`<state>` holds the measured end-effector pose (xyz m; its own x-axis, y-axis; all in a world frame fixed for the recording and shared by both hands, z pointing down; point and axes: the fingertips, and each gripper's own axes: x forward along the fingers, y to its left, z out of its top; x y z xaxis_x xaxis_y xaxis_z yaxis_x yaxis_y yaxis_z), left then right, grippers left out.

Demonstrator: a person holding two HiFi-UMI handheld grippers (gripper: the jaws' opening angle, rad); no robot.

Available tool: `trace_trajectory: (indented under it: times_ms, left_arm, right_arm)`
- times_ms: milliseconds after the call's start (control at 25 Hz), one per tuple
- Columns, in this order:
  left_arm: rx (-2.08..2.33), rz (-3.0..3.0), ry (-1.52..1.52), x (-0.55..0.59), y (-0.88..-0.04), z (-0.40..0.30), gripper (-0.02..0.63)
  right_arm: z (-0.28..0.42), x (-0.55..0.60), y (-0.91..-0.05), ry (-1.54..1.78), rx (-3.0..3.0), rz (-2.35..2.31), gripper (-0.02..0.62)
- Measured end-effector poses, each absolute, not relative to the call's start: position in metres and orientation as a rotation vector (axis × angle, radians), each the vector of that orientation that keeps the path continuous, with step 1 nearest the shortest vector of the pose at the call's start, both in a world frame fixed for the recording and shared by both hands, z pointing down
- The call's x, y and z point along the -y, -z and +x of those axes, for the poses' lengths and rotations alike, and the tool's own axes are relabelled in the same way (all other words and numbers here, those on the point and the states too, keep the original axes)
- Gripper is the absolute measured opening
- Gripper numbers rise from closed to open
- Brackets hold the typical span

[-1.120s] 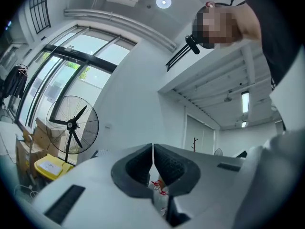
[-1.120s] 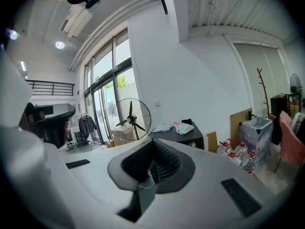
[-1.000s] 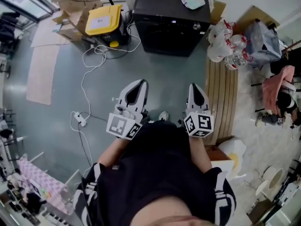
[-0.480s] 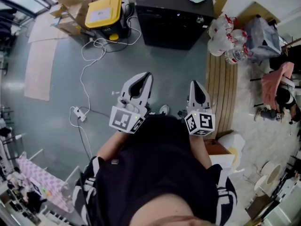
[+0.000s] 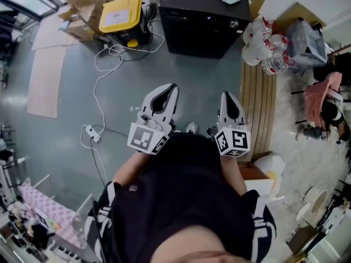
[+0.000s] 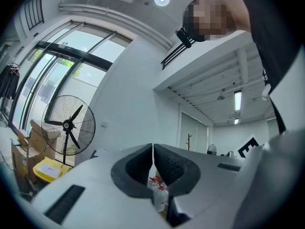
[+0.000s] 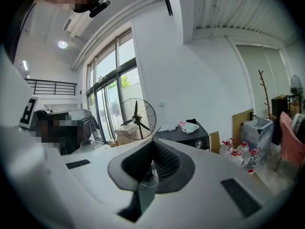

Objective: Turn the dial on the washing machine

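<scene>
A yellow box sits just left of the washing machine. The left claw, pressed together with nothing in it, is held well short of the machine's front, over the grey floor. The machine is black. Its dial is a small silver knob near the right end of the front panel, and nothing touches it. The right claw, also pressed together and empty, is just as far from the machine. Plastic bottles lie to the machine's right.
</scene>
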<state>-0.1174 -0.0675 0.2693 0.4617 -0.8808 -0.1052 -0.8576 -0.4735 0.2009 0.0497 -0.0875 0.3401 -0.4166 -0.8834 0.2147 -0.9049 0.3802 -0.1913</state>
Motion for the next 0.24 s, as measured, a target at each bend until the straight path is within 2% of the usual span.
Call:
trace_trajectory:
  times_ms: [240]
  left_arm:
    - [1.548,2.574,0.302,0.0685,-0.2691,-0.1190,0.029]
  right_arm:
    - [0.0478,0.0885,-0.3384,-0.422,2.549,1.644,0.025]
